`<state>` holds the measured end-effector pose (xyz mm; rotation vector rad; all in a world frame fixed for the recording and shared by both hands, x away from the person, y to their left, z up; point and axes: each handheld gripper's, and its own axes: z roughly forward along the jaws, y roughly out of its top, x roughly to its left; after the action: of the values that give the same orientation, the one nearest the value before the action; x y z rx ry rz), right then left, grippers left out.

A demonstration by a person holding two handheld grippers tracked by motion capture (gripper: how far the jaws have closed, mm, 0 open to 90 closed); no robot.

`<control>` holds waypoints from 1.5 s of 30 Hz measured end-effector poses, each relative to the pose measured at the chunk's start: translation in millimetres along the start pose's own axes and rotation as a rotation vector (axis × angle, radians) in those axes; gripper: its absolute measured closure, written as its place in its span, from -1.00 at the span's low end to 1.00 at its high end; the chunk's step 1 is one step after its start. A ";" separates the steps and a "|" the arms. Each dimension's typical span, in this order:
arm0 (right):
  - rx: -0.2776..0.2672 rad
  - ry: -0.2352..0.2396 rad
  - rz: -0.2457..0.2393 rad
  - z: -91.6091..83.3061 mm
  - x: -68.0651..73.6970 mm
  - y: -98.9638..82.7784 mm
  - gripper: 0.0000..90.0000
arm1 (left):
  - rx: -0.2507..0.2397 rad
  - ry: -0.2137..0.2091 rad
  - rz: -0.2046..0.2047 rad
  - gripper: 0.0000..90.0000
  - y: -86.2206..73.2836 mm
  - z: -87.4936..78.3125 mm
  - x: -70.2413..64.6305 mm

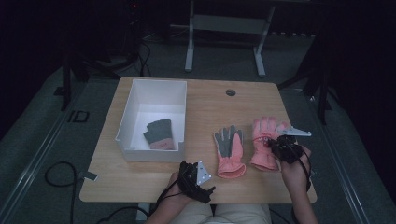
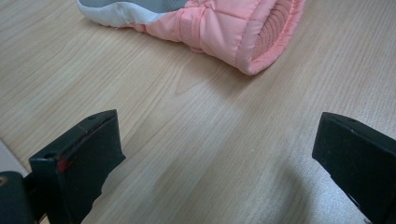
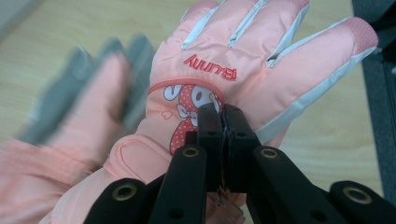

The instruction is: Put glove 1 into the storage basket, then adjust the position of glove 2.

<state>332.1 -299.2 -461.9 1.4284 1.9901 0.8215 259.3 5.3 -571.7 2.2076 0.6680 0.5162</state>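
right gripper [image 3: 223, 116]: I read the jaws as clamped together, pinching the padded fabric on the back of the right-hand pink glove [image 3: 243, 70]. High view puts it lower right of frame [image 1: 280, 142], over that glove's wrist end.
left gripper [image 2: 215, 158]: released, black jaws stand wide apart, bare wood between them. Lower centre of the high view [image 1: 198, 179], near the table's front edge.
right-hand pink glove: quilted salmon-pink shell, white piping between the fingers, ribbed knit at the thumb tip. Back faces up. Right of centre in the high view [image 1: 264, 140].
writing: red embroidered "Bunny", upside down in the right gripper view, above a cartoon rabbit patch with a red polka-dot bow.
second pink glove [image 1: 229, 151]: palm up, grey grip panel on palm and fingers, puffy pink cuff with ribbed knit lining. Just left of the first, apart from it. Blurred at left of the right gripper view [image 3: 70, 116].
box [image 1: 135, 100]: white, rectangular, open top, thin flat walls, left of centre.
dark glove [image 1: 159, 134]: grey with a pinkish cuff, lies in the box's near right corner.
table [image 1: 210, 102]: light wood-grain laminate, rounded corners, round grommet hole at the far edge.
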 end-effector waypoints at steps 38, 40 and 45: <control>0.076 0.224 -0.099 36.3 84.1 9.8 0.66 | -0.009 -0.016 0.001 -0.97 1.4 -1.0 1.0; 0.057 0.232 -0.099 30.8 81.2 12.3 0.56 | -0.014 -0.021 -0.002 -0.97 1.6 -1.3 1.7; 0.022 0.236 -0.099 19.2 74.2 16.2 0.46 | -0.022 -0.029 -0.005 -0.97 2.5 -2.0 1.7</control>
<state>335.1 -221.2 -468.6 1.2816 2.2321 0.9647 260.3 6.0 -568.2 2.1880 0.6496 0.4865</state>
